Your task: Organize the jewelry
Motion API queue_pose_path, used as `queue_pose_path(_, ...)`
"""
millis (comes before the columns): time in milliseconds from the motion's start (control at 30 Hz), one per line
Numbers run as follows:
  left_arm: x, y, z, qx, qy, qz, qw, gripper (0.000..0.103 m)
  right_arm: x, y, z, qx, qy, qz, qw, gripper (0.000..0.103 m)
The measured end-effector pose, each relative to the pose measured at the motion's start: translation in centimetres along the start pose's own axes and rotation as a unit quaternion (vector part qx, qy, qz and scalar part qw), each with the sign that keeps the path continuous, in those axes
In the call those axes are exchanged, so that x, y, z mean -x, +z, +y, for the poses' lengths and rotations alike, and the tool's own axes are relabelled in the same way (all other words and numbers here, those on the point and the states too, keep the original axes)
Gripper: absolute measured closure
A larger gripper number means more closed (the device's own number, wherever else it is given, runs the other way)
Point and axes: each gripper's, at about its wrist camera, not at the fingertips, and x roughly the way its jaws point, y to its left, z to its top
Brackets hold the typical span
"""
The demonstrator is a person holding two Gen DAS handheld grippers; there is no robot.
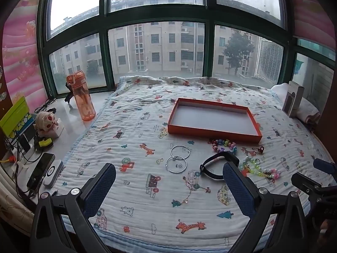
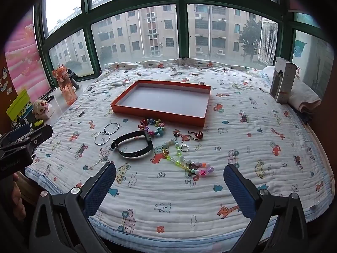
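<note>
Both the left gripper (image 1: 168, 181) and right gripper (image 2: 169, 181) hover fingers wide, empty, above the bed's near edge; jewelry lies mid-bed before the empty orange tray (image 2: 202, 116) (start with the nearest beaded chain (image 2: 185, 162), pinching squarely).

Both pairs of tongs hang wide over bare printed white quilt (image 2: 168, 200); nothing lies between their fingers; from the right tongs (image 2: 169, 176), the black wristband (image 2: 134, 145) lies at eleven o'clock, the coloured bead strand (image 2: 185, 160) at twelve, and the shallow orange cardboard tray (image 2: 160, 110) beyond them; open quilt spreads toward two o'clock.
</note>
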Motion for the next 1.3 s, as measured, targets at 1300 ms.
queue_pose_path(1300,-0.50,-0.37,-0.02,0.003,-0.002,0.012,0.9999,0.000,0.25,0.42,-0.15,-0.004,0.002,-0.003,1.000,0.000)
